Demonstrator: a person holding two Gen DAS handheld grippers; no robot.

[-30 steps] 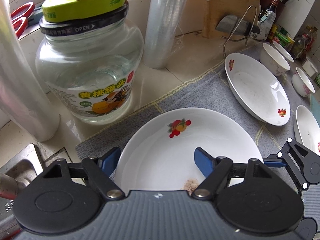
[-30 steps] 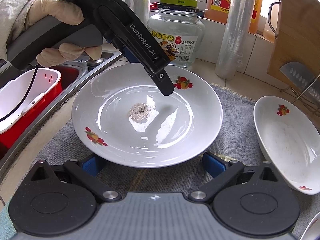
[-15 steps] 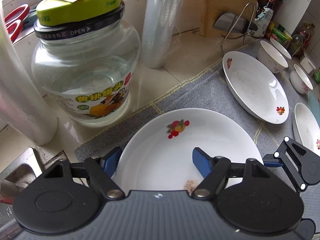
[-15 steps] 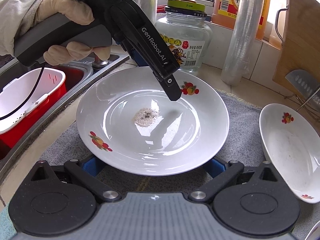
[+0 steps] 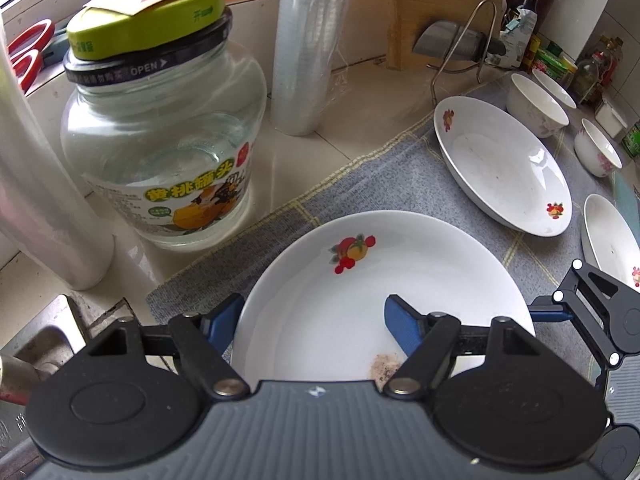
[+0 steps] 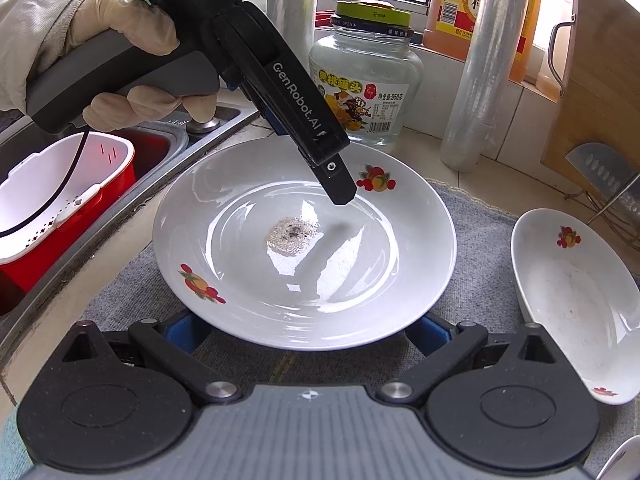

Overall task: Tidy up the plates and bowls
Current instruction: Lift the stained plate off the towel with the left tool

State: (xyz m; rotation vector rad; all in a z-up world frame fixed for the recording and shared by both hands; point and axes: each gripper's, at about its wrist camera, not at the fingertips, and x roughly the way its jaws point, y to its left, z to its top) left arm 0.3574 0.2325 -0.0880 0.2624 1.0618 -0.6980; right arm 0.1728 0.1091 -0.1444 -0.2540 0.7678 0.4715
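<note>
A white plate with fruit prints and a patch of crumbs sits on a grey mat. My left gripper is shut on its far-left rim, with one blue pad outside the rim and the other inside the dish. My right gripper stands open at the plate's near edge, its blue fingertips partly tucked under the rim. A second fruit-print plate lies to the right. Beyond it are two bowls and another white dish.
A glass jar and cling-film rolls stand behind the plate. The sink with a red basin is at the left. A cutting board, a cleaver on a wire rack and bottles crowd the back right.
The left jaws have closed in on the plate's rim. In the right wrist view the plate has shifted nearer and now covers my right fingertips.
</note>
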